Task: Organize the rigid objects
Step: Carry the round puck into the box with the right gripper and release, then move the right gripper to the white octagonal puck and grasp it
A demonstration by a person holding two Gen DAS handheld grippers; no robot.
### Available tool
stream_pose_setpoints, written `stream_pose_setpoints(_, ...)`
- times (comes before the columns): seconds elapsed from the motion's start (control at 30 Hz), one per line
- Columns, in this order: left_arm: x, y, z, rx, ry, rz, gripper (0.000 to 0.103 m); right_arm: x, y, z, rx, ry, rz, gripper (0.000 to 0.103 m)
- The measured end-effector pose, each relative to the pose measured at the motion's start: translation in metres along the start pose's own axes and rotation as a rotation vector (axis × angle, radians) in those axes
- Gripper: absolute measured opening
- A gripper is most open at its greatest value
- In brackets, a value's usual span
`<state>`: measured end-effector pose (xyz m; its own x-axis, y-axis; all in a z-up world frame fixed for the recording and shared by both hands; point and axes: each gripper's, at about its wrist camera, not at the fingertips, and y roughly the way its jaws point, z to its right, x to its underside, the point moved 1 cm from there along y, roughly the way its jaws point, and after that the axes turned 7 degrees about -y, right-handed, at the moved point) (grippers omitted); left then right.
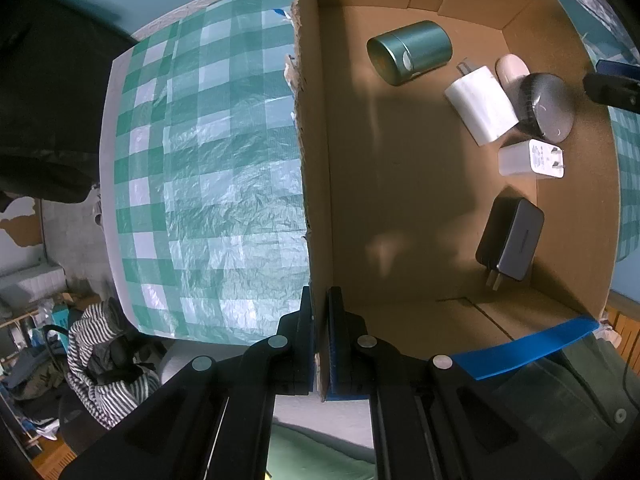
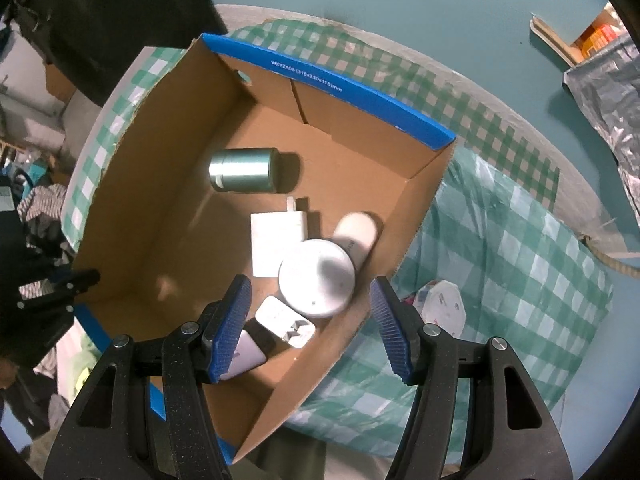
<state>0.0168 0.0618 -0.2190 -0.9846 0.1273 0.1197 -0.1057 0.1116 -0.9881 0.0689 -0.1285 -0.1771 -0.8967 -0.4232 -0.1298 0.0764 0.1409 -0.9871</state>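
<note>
A cardboard box [image 1: 316,160] with blue rim strips holds a green metal tin [image 1: 410,52], a white charger block [image 1: 480,104], a round grey puck [image 1: 548,106], a small white plug adapter [image 1: 532,159], a dark grey charger [image 1: 512,240] and a pale oblong case [image 1: 512,68]. My left gripper [image 1: 320,340] is shut on the box's left wall. My right gripper [image 2: 312,328] is open and empty above the box [image 2: 424,200], over the puck [image 2: 318,282] and small adapter [image 2: 286,322]. The tin [image 2: 244,170], white charger [image 2: 276,240] and oblong case [image 2: 358,232] show there too.
The box sits on a green-and-white checked cloth [image 1: 208,152] over a table. A crumpled white packet [image 2: 438,306] lies on the cloth to the right of the box. A striped garment [image 1: 104,356] and clutter lie below the table at the left.
</note>
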Motion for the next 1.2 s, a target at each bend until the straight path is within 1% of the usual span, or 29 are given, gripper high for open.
stream_pose_setpoints(0.37,0.001,0.0,0.0,-0.008,0.007,0.002,0.005,0.007,-0.013,0.006,0.002,0.011,0.02,0.063)
stream_pose_setpoints(0.63,0.001,0.0,0.0,-0.007,0.008,0.001,0.005,0.011,-0.027,0.014,-0.006,0.017,0.051,0.063)
stream_pose_setpoints(0.93,0.001,0.002,0.002,-0.011,0.01,0.003,0.005,0.021,-0.039,0.045,-0.002,0.068,0.071,0.063)
stream_pose_setpoints(1.2,0.002,0.002,0.004,-0.01,0.007,0.003,0.005,0.03,-0.032,0.091,0.015,0.14,0.051,0.063)
